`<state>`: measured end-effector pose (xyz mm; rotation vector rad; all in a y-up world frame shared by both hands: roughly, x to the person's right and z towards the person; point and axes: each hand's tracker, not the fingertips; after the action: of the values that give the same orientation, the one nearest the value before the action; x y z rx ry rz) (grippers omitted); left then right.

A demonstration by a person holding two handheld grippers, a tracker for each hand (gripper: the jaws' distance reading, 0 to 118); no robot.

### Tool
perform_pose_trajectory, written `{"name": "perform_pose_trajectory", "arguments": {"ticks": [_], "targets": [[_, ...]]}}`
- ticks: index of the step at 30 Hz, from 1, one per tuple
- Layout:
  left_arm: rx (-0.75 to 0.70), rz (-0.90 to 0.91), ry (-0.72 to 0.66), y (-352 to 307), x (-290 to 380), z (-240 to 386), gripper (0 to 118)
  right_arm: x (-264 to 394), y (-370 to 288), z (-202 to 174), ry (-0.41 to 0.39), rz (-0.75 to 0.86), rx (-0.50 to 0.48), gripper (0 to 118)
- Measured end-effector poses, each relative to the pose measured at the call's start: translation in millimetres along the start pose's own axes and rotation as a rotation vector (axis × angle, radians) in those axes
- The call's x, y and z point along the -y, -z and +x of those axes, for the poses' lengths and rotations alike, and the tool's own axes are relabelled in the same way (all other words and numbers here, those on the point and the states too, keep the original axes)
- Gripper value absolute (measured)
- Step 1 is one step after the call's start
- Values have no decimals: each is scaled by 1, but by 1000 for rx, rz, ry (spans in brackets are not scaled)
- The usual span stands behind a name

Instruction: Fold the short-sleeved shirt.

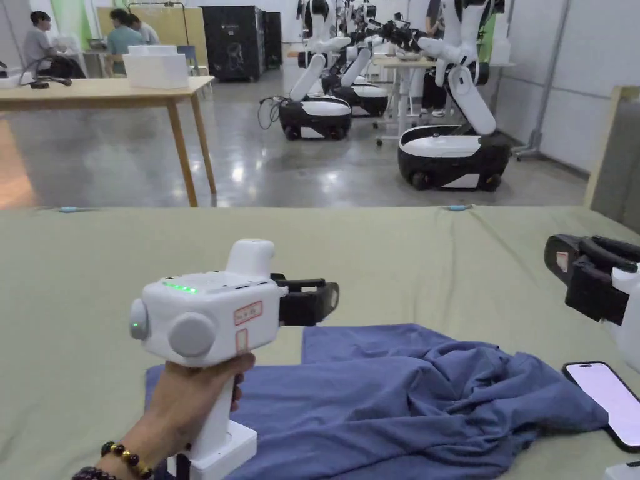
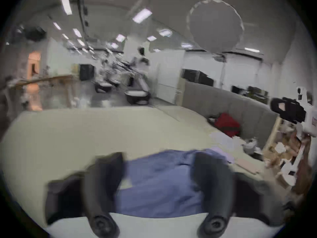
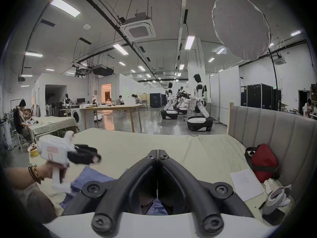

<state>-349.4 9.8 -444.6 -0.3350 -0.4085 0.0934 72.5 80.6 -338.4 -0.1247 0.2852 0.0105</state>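
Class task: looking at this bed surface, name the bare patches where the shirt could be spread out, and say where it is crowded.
Bare green sheet runs from the blue shirt to the far edge, and left of the left gripper. The right side is crowded: phone touching the shirt, paper and red bag by the headboard.
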Motion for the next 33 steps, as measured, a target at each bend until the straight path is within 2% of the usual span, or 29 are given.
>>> {"name": "perform_pose_trajectory", "arguments": {"ticks": [1, 3, 4, 8, 11, 12, 13, 14, 15, 16, 18, 22, 26, 27, 28, 29, 30, 31, 33], "targets": [[-99, -26, -20, -15, 1, -19, 0, 1, 0, -4, 1, 1, -5, 1], [-236, -94, -76, -34, 7, -56, 0, 4, 2, -13, 2, 2, -19, 1], [-261, -116, -90, -42, 9, -73, 0, 4, 3, -19, 2, -2, -26, 1], [-331, -198, -93, -52, 20, -119, 0, 6, 10, -36, -9, -14, -40, 1], [-345, -291, -78, -30, 32, -133, 0, 7, 20, -44, -29, -39, -36, 1], [-348, -360, -70, -18, 37, -135, 6, 8, 23, -45, -31, -47, -38, 1], [-365, -385, -27, -7, 39, -137, 38, 9, 25, -46, -27, -52, -37, 1], [-367, -420, -2, 4, 45, -138, 85, 11, 27, -46, -23, -62, -38, 1], [-353, -469, 4, 17, 52, -142, 118, 12, 29, -46, -20, -73, -38, 1], [-300, -416, 50, 27, 59, -141, 115, 14, 30, -46, -15, -82, -34, 1], [-348, -470, 15, 45, 69, -148, 115, 18, 32, -45, -12, -96, -27, 1], [-331, -545, -54, 69, 89, -164, 115, 26, 35, -40, -15, -132, -14, 1], [-340, -611, -22, 79, 110, -164, 114, 32, 43, -34, -6, -154, -10, 1], [-343, -606, -22, 78, 114, -162, 112, 33, 45, -34, -5, -157, -6, 1], [-356, -574, -13, 73, 112, -160, 98, 34, 46, -33, -6, -159, -3, 1], [-323, -597, -45, 67, 111, -157, 78, 35, 46, -33, -7, -161, -2, 1], [-284, -569, -33, 64, 107, -150, 49, 35, 47, -33, -7, -162, -2, 1], [-280, -539, -14, 59, 105, -146, 2, 35, 47, -33, -8, -163, -4, 1], [-208, -517, -31, 53, 103, -140, 2, 37, 49, -30, -3, -170, -9, 1]]}}
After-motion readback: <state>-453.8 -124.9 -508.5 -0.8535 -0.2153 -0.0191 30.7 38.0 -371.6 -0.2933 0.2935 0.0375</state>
